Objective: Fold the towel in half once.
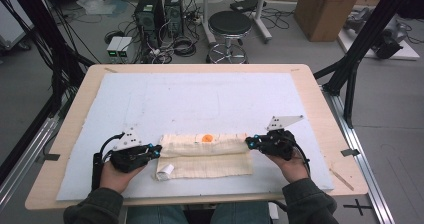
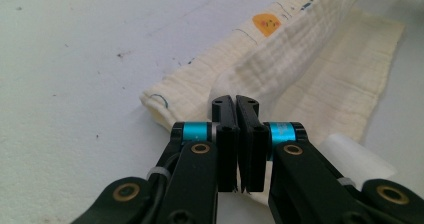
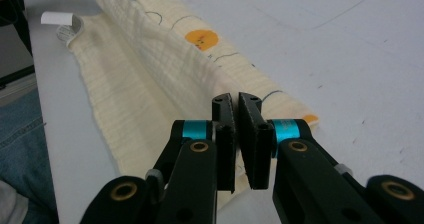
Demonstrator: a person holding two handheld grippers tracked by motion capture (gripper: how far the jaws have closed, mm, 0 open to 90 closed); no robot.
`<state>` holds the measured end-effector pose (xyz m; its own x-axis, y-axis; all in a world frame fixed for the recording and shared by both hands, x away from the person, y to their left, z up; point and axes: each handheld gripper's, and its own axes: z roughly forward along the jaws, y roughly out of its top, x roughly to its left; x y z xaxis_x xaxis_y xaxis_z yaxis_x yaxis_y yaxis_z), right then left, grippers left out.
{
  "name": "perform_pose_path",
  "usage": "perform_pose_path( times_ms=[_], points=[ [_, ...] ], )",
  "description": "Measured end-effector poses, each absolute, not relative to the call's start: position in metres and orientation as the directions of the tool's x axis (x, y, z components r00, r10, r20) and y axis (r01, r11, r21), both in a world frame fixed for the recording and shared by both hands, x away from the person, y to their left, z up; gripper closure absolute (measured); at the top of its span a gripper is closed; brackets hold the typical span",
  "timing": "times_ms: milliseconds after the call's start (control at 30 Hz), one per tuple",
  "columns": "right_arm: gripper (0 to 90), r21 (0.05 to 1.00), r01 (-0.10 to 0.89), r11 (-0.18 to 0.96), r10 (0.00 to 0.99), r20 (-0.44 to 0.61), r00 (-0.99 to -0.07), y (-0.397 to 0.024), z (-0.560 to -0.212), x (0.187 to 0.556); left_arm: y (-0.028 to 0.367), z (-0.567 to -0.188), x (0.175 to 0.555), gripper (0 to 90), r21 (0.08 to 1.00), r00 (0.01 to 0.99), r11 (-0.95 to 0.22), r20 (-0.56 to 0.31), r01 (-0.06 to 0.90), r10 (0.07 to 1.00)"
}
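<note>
Cream cotton gauze — the cloth (image 1: 205,154) lies near the front of the worktop (image 1: 65,129), on the pale blue mat (image 1: 200,99), partly folded, with its far long edge lifted and turned over toward the person. An orange patch (image 1: 207,138) shows on the raised fold and a white label (image 1: 165,171) sticks out at the front left corner. The left tool (image 1: 156,149) is clamped on the left end of that fold; in the left gripper view its jaws stand pressed together with the thin fabric (image 2: 280,59) pinched between them. The right tool (image 1: 250,143) is likewise closed on the right end, the cloth (image 3: 150,59) running away from its jaws in the right gripper view. Assessment: the piece is light, soft and limp — it has no stiffness of its own and will sag in the middle wherever it is unsupported. The crinkled weave looks grippy rather than slick, so a pinch should hold. Best hold is at the two ends of the fold edge, as now, kept lightly taut between the hands; a slack span is liable to wrinkle or land crooked on the lower layer.
</note>
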<state>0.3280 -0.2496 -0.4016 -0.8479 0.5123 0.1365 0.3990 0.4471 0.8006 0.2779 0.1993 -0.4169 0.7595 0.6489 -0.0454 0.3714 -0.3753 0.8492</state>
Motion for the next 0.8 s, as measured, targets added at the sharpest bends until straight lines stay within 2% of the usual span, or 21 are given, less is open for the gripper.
perform_pose_path(
  times_ms=[267,367,533,800],
  points=[
    [85.2,0.799,0.404,0.446,0.505,0.148,-0.850,-0.252,-0.408,0.318,0.201,-0.418,0.271,86.0,0.850,0.785,-0.381,-0.061,0.365,0.617],
    [84.6,0.799,0.403,0.447,0.501,0.150,-0.852,-0.254,-0.408,0.313,0.202,-0.418,0.268,82.5,0.853,0.801,-0.378,-0.075,0.360,0.594],
    [79.5,0.813,0.388,0.435,0.483,0.153,-0.862,-0.259,-0.404,0.304,0.210,-0.412,0.264,72.1,0.876,0.821,-0.344,-0.096,0.339,0.563],
    [71.9,0.805,0.382,0.454,0.465,0.151,-0.872,-0.257,-0.402,0.302,0.202,-0.416,0.272,69.7,0.860,0.817,-0.356,-0.112,0.364,0.565]
  ],
)
